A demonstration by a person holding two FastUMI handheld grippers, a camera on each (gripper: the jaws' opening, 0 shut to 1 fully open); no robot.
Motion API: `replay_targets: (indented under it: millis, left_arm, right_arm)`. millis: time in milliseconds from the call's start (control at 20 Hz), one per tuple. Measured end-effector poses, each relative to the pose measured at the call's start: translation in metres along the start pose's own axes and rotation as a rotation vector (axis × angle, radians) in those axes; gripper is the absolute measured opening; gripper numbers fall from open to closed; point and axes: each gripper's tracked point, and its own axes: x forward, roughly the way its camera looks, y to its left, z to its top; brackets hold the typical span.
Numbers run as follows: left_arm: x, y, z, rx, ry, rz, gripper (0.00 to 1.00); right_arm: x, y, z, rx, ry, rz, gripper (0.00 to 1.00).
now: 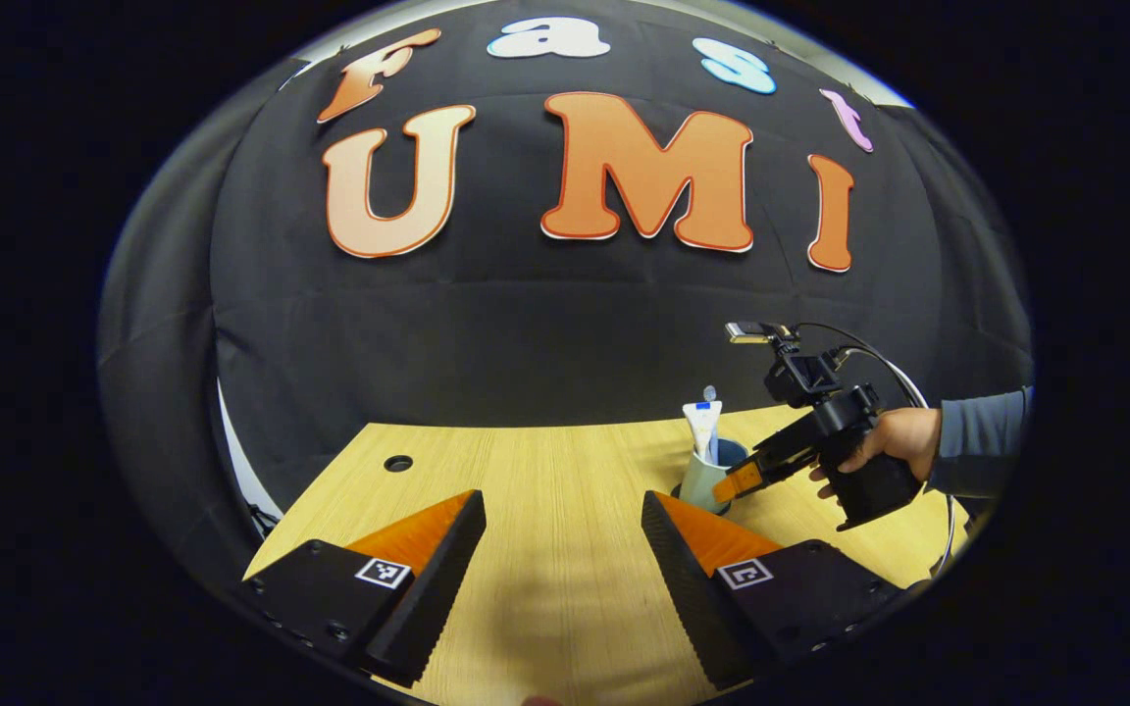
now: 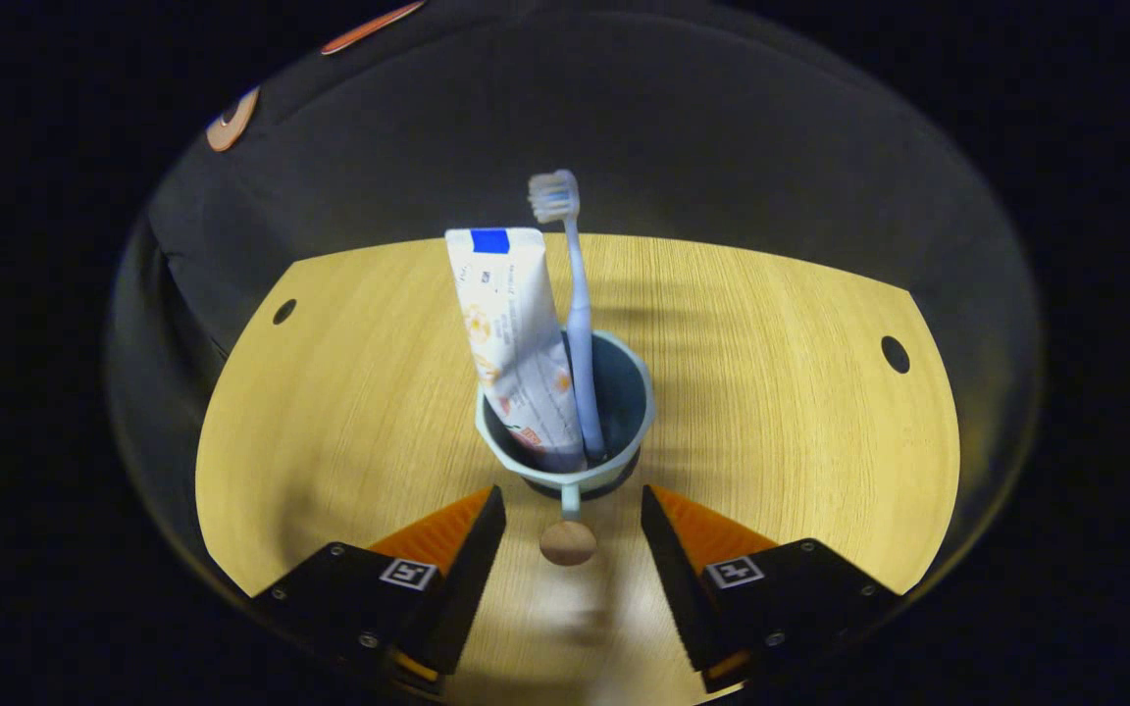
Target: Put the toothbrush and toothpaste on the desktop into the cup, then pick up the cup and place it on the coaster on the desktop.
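The pale blue-green plastic cup [image 2: 590,431] stands on the light wooden table [image 2: 349,412], holding a white toothpaste tube [image 2: 516,338], its print too small to read, and a light blue toothbrush [image 2: 577,314]. The right claw [image 2: 570,525] is spread either side of the cup's handle, not touching. The left claw [image 1: 565,534] gapes, released, over bare table. A hand [image 1: 894,441] holds the right claw level.
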Motion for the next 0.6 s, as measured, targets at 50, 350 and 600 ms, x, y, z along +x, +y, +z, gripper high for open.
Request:
replay_targets:
  millis: [50,350,600]
  left_arm:
    - [0.000,-0.005,0.004,0.008,-0.007,-0.007,0.98]
    - [-0.011,-0.036,0.030,0.055,-0.070,-0.019,0.97]
    - [-0.044,-0.069,0.056,0.081,-0.141,-0.003,0.97]
  right_arm:
    - [-0.009,0.001,0.001,0.001,-0.028,0.011,0.93]
    - [-0.095,-0.005,0.008,0.019,-0.287,0.057,0.98]
    - [-0.198,-0.035,0.008,0.010,-0.551,0.030,0.98]
